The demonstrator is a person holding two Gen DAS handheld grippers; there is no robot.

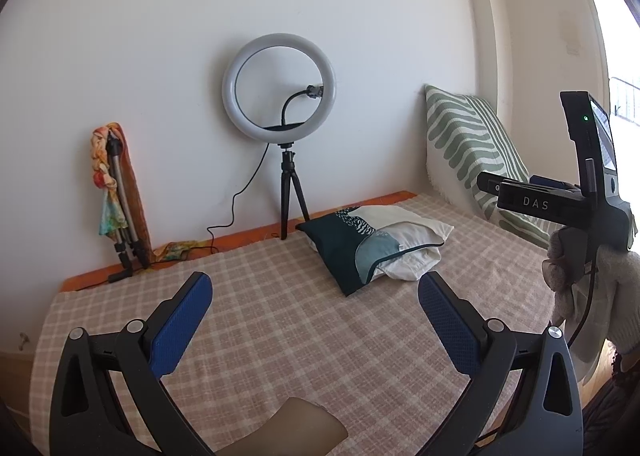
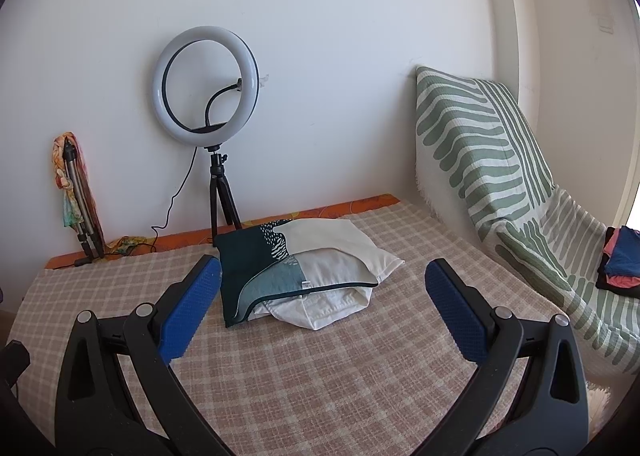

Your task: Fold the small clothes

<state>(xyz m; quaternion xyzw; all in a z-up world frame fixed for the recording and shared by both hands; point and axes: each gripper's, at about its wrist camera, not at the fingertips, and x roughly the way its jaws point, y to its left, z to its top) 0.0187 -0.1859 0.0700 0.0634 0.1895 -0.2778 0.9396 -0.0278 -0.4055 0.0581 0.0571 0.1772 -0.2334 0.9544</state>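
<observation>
a small stack of clothes (image 2: 618,262) is sitting at the right edge on the striped throw (image 2: 480,160), seemingly folded, though too small to tell; this fits either stage. both the left claw (image 1: 316,320) and right claw (image 2: 320,308) are hovering wide open, holding nothing, over the checked bed (image 2: 320,376) near a pillow (image 2: 300,268)

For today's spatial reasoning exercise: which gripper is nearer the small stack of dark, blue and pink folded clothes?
Right. The clothes stack lies just right of the open right gripper; the open left gripper sits further left, its view not showing the stack.
</observation>
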